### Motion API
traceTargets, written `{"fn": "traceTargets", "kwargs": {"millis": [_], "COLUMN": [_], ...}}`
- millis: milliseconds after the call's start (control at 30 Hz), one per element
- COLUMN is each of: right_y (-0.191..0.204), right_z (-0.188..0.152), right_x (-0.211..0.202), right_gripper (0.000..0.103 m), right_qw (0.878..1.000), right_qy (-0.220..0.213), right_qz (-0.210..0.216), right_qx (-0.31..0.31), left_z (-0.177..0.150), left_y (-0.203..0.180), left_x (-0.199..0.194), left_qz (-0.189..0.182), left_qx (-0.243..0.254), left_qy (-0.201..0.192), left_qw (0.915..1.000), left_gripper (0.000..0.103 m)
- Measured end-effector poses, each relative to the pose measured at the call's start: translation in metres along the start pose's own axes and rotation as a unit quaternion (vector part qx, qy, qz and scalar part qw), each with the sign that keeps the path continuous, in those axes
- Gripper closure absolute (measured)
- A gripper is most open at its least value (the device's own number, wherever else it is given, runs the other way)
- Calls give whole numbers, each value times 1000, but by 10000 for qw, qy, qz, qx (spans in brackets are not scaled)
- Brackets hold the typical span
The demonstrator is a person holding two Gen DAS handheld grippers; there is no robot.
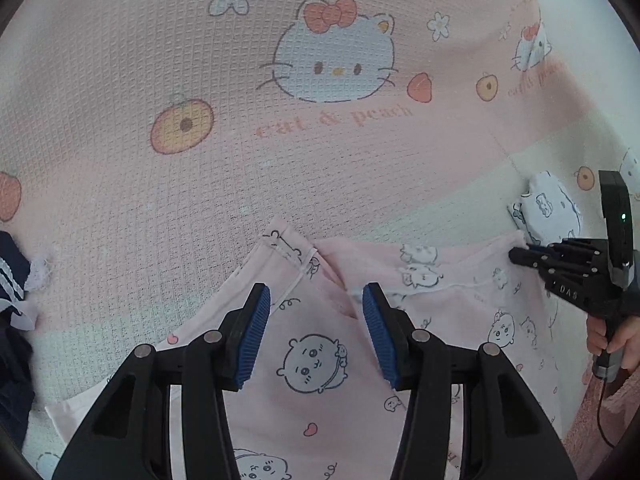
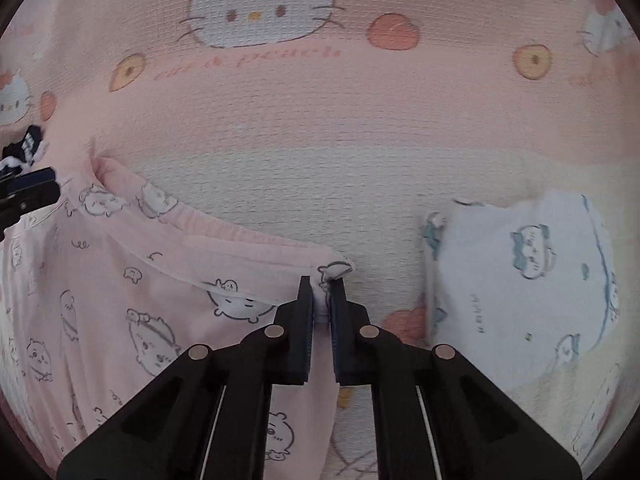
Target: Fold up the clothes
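Note:
A pink garment [image 1: 320,364] printed with cartoon faces lies on the bed, its waistband edge toward the far side; it also shows in the right wrist view [image 2: 120,300]. My left gripper [image 1: 316,300] is open, its blue pads [image 1: 256,332] hovering over the garment near a folded corner, holding nothing. My right gripper [image 2: 322,292] is shut on the garment's right corner at the waistband; it shows in the left wrist view [image 1: 520,254] at the far right. The left gripper's tip appears at the right wrist view's left edge [image 2: 28,192].
A pink waffle bedspread [image 1: 160,60] with cat and peach prints covers the surface. A folded white garment [image 2: 528,288] lies to the right, also in the left wrist view [image 1: 548,208]. A dark navy garment [image 1: 12,320] with white stripes lies at the left.

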State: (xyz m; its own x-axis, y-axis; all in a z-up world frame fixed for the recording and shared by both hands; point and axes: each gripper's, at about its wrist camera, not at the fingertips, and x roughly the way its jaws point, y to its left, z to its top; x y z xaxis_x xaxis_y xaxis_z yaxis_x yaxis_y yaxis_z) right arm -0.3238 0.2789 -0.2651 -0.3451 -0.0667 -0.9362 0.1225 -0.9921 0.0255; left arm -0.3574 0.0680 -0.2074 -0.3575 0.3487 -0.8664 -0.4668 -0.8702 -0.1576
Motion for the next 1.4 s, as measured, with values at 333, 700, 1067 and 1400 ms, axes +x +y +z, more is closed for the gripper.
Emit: {"fn": "traceTargets", "kwargs": {"millis": [333,700,1067,1400], "right_y": [-48,-68,-75,-79], "right_z": [-11,-4,-8,3], "right_x": [-9,-35,-42,-22], "right_gripper": [96,96,96,88], "right_qw": [9969,9925,9912,9942], "right_qy": [7,-364,-592,-263], "right_qz": [-226,-850,-682,-22], "right_qx": [749,802,966,1043], "left_z": [26,25,37,46], "left_y": [-31,-19,-59,-49], "left_x": [52,51,59,73], "left_qz": [-234,-682,-290,-259], "left_qx": [369,91,691,591], "left_qy": [629,633,367,554], "left_qw": [9971,9956,9965,9964], "left_gripper": [53,53,96,86]}}
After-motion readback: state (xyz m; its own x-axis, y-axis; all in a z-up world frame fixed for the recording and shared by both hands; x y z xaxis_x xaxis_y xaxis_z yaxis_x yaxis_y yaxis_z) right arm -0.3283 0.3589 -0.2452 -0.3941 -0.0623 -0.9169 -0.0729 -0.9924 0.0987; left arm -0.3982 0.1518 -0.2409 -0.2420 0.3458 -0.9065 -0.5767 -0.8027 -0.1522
